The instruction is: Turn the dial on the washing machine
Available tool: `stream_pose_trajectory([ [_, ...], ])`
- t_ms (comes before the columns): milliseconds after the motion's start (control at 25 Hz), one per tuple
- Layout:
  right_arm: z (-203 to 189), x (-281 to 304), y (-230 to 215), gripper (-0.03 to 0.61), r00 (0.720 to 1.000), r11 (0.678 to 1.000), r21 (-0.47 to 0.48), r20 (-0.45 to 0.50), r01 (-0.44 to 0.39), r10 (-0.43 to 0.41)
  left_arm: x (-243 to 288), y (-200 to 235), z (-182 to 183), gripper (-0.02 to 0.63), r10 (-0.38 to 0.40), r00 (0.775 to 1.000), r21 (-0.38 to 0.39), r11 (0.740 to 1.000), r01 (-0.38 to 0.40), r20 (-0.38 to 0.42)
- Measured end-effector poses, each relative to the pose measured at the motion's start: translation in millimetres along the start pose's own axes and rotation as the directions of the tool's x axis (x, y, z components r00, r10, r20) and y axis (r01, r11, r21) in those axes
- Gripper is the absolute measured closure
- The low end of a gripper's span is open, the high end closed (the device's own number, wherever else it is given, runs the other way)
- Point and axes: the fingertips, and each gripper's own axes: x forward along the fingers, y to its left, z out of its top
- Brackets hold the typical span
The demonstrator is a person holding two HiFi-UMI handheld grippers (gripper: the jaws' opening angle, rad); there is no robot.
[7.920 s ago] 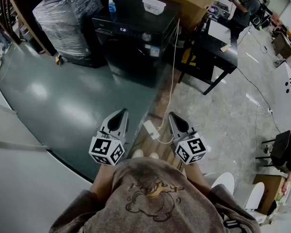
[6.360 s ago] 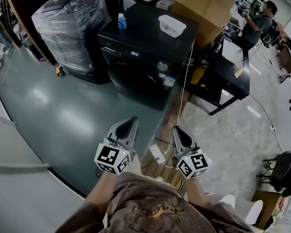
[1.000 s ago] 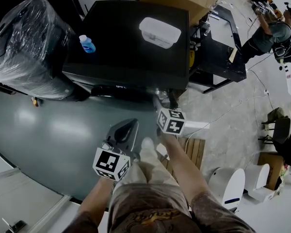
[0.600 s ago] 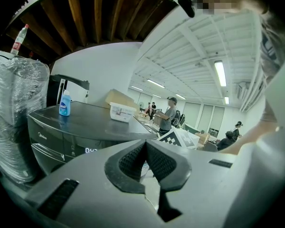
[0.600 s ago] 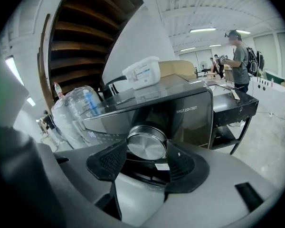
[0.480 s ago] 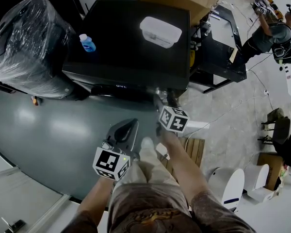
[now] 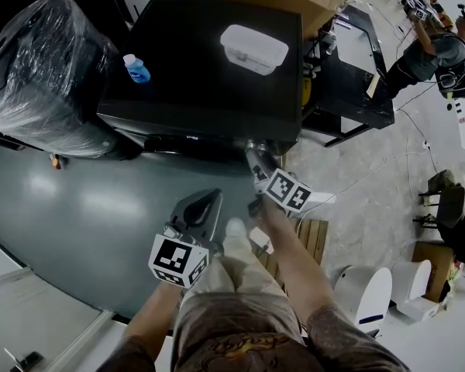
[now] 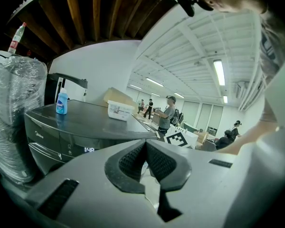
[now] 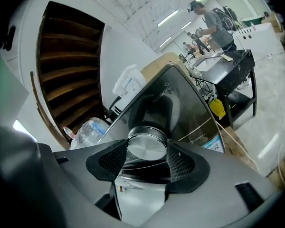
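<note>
Your right tongs (image 9: 147, 162) have just been closing and now clamp the silver dial (image 9: 146, 145) on the front of the black washing machine (image 7: 209, 76) (at its right end). Your left tongs (image 8: 146, 151) are clenched on nothing, short of the machine.

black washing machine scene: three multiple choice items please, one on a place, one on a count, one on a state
1. The white lidded plastic box sits: A on the floor; B on the black washing machine; C on a chair.
2. How many small blue bottles stand on that machine? A one; B two; C three.
3. The right gripper is: A shut, empty; B clamped on the round silver metal dial; C holding a bottle.
B: the box lies on the dark top. A: only one shows. B: its jaws, just closing, press the dial's sides.
</note>
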Motion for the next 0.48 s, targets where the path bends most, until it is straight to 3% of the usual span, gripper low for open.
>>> stream_pose_trajectory([
  [200,1.5,-1.2,-1.7,0.322,0.998,0.989,0.134,0.047,-0.055,0.049,0.2,-0.7,0.7,0.621,0.002,1.000,0.000,1.000,-0.002,-0.003],
  [480,-0.2,-1.7,-6.5,0.322,0.989,0.942,0.309,0.111,-0.130,0.100,1.2,-2.7,-1.5,0.621,0.003,1.000,0.000,1.000,-0.003,-0.007],
])
